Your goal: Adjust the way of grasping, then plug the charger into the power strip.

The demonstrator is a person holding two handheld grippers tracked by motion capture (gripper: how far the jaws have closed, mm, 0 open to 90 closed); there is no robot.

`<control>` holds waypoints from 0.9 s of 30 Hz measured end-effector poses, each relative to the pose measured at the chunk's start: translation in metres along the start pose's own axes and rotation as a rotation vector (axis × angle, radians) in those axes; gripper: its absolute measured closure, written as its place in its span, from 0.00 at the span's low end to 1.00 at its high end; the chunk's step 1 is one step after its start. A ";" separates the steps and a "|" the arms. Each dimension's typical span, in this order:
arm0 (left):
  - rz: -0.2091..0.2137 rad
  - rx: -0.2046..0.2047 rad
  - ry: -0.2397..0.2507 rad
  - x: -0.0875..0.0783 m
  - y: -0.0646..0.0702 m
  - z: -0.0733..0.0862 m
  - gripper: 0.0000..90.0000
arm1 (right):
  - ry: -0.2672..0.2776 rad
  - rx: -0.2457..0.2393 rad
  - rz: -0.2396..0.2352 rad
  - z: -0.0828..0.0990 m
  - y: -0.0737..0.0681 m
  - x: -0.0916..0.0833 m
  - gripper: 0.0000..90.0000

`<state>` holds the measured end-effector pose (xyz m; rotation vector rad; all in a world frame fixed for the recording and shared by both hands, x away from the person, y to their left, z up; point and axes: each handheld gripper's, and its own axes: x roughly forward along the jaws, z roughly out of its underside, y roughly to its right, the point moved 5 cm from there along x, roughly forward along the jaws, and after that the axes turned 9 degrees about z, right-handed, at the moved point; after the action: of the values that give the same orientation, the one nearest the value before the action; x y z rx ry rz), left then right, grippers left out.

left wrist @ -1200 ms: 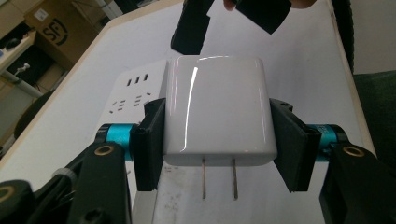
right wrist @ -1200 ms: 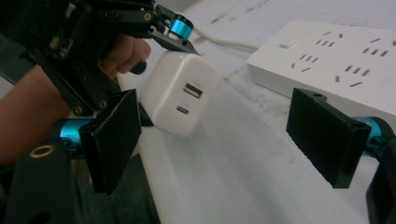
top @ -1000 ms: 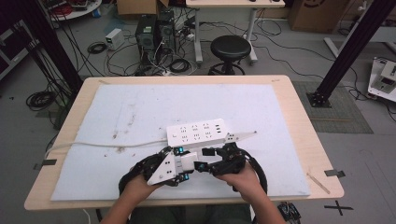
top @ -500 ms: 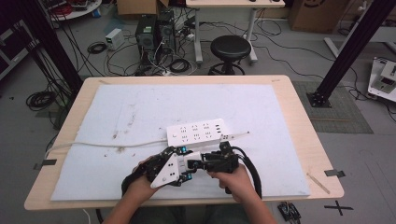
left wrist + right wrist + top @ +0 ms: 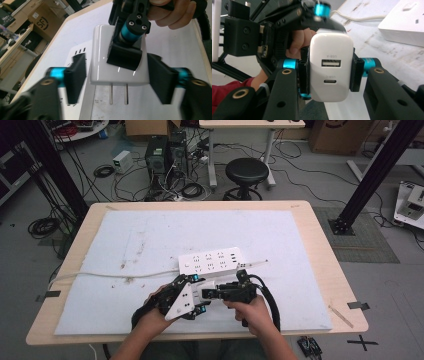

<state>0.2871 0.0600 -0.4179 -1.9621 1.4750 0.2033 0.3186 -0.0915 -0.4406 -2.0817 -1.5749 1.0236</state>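
Your right gripper point(image 5: 329, 75) clamps the glossy white two-port USB charger block point(image 5: 330, 66); your left gripper point(image 5: 116, 75), jaws just opening, flanks it untouched. Its prongs point away from the white power strip point(image 5: 212, 262) just beyond.

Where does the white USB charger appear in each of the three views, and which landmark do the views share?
High view: the white USB charger is low in the middle, between the two grippers, in front of the power strip.
Left gripper view: the charger is in the centre, prongs pointing down, between the open fingers.
Right gripper view: the charger is in the centre, ports facing the camera.
Shared landmark: the white power strip.
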 end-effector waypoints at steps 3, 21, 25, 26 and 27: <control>-0.010 -0.032 0.013 -0.008 -0.001 0.000 0.30 | 0.006 0.000 0.020 -0.002 0.002 -0.005 0.70; -0.122 -0.160 0.014 -0.077 -0.039 0.005 0.21 | 0.061 -0.011 0.078 -0.010 0.006 -0.035 0.70; -0.140 -0.182 0.024 -0.082 -0.045 0.006 0.21 | 0.066 -0.025 0.079 -0.013 0.005 -0.035 0.70; -0.142 -0.188 0.025 -0.083 -0.046 0.007 0.21 | 0.070 -0.026 0.084 -0.013 0.006 -0.035 0.70; -0.140 -0.193 0.027 -0.084 -0.046 0.007 0.21 | 0.070 -0.024 0.085 -0.014 0.006 -0.035 0.70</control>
<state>0.3013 0.1379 -0.3631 -2.2213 1.3706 0.2671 0.3284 -0.1243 -0.4230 -2.1932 -1.4837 0.9533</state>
